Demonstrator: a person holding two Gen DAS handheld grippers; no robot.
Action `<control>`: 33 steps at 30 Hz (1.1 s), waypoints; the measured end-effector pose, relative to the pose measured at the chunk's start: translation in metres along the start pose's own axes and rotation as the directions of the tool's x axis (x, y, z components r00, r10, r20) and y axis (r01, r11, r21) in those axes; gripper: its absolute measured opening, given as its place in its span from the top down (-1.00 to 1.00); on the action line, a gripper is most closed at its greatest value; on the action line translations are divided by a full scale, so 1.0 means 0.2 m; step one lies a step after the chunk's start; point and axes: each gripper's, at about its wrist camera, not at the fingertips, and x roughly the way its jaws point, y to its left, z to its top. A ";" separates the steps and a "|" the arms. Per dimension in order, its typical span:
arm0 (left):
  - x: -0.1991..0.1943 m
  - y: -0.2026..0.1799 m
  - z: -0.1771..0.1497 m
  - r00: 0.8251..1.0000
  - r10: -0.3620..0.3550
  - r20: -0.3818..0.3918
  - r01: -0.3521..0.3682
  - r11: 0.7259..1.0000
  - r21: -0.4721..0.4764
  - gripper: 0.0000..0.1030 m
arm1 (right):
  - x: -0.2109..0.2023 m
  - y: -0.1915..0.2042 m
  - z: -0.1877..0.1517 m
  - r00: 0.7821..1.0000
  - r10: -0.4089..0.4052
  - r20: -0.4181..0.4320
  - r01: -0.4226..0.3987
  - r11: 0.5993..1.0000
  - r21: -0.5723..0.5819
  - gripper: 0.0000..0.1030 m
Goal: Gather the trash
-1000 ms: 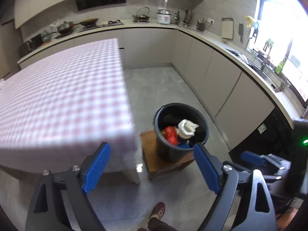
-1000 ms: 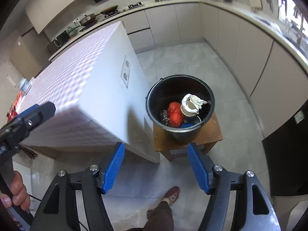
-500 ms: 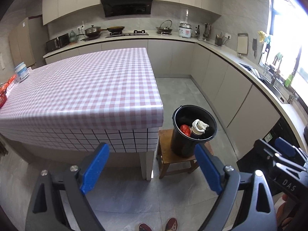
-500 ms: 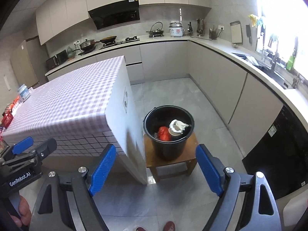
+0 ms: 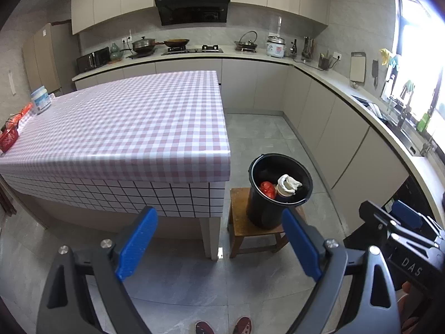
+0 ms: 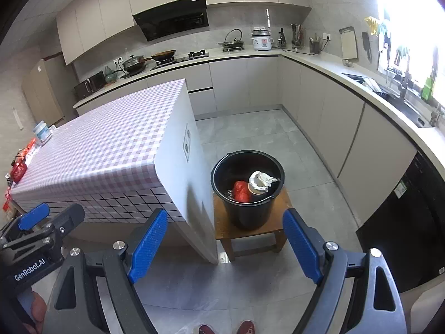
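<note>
Beside the near right corner of the kitchen island with the pink-and-white checked cloth [image 5: 125,128], the left wrist view shows a round black plastic bucket [image 5: 267,208] standing on a small brown wooden stool [image 5: 242,217]. Inside the bucket lie a crumpled red wrapper [image 5: 267,188] and a crumpled white paper [image 5: 287,183], touching each other. The left gripper [image 5: 217,247] has its blue fingers wide apart with nothing between them, and it is held above the grey tiled floor [image 5: 258,130]. At the far left edge of the island stand a white plastic tub [image 5: 41,101] and some red packets [image 5: 9,136]. At the right edge of this view the other gripper shows in part, with a bit of the hand under it. Two dark red shoes [image 5: 222,327] are at the bottom.

From the right wrist view, the same bucket [image 6: 249,211] sits on the stool [image 6: 250,229], close against the white end panel of the island [image 6: 97,144]. The red wrapper [image 6: 241,190] and the white paper [image 6: 260,181] are in it. The right gripper [image 6: 225,246] also has its blue fingers spread apart and empty. The left gripper [image 6: 41,220] is at the lower left, its tips apart.
</note>
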 end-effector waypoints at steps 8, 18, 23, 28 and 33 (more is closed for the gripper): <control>-0.02 0.01 0.00 1.000 0.016 0.004 -0.016 1.000 -0.009 -0.80 | 0.02 0.00 0.01 1.000 0.019 -0.005 -0.019 1.000 0.002 -0.68; -0.01 0.04 0.02 1.000 0.015 0.002 -0.015 1.000 -0.017 -0.80 | 0.05 0.04 0.02 1.000 0.028 -0.007 -0.028 1.000 -0.014 -0.68; -0.01 0.03 0.02 1.000 0.012 0.000 -0.012 1.000 -0.010 -0.80 | 0.07 0.04 0.02 1.000 0.024 -0.013 -0.025 1.000 -0.010 -0.68; 0.01 0.04 0.03 1.000 0.005 -0.007 -0.005 1.000 -0.005 -0.80 | 0.09 0.04 0.02 1.000 0.019 -0.020 -0.019 1.000 -0.003 -0.68; 0.01 0.03 0.04 1.000 0.001 -0.009 -0.001 1.000 0.001 -0.80 | 0.10 0.04 0.03 1.000 0.018 -0.025 -0.018 1.000 -0.001 -0.68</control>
